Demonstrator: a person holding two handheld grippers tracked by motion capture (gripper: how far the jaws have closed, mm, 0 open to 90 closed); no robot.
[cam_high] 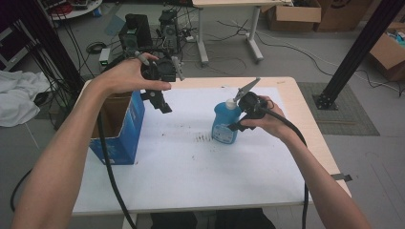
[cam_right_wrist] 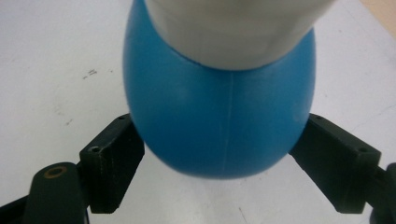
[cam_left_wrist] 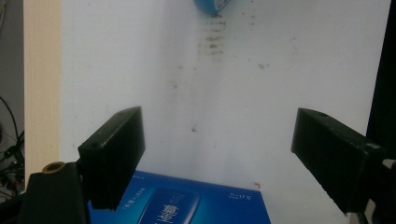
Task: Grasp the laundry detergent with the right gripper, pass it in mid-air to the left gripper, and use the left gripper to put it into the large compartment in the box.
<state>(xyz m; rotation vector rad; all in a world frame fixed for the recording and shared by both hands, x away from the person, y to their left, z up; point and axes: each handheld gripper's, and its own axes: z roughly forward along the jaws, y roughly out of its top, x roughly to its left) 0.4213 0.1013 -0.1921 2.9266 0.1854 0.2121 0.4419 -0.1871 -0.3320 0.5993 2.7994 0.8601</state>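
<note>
Right now the right gripper [cam_high: 239, 117] has its two jaws on either side of the blue bottle [cam_high: 224, 121], pressing its round sides, so it is holding the bottle. In the right gripper view the blue bottle [cam_right_wrist: 219, 121] sits snug between the black jaws, with its white cap close to the camera. The bottle stands upright on the white table [cam_high: 191, 176], near the middle. I think the grip is low on the fat part so the bottle will not slip or tip when it gets lifted.

The left gripper [cam_high: 160, 98] hangs up in the air above the blue box [cam_high: 122, 129], with its jaws spread wide and nothing between them. The box stands open at the table's left edge (maybe the bottle is meant to go in there). The left gripper may be waiting there to help or to steady the box.

Some things are hard to see. The bottle's label is blurry. The inside of the box is dark. In the left gripper view, the box [cam_left_wrist: 187, 203] and the bottle [cam_left_wrist: 212, 5] are cut off at the edges.
</note>
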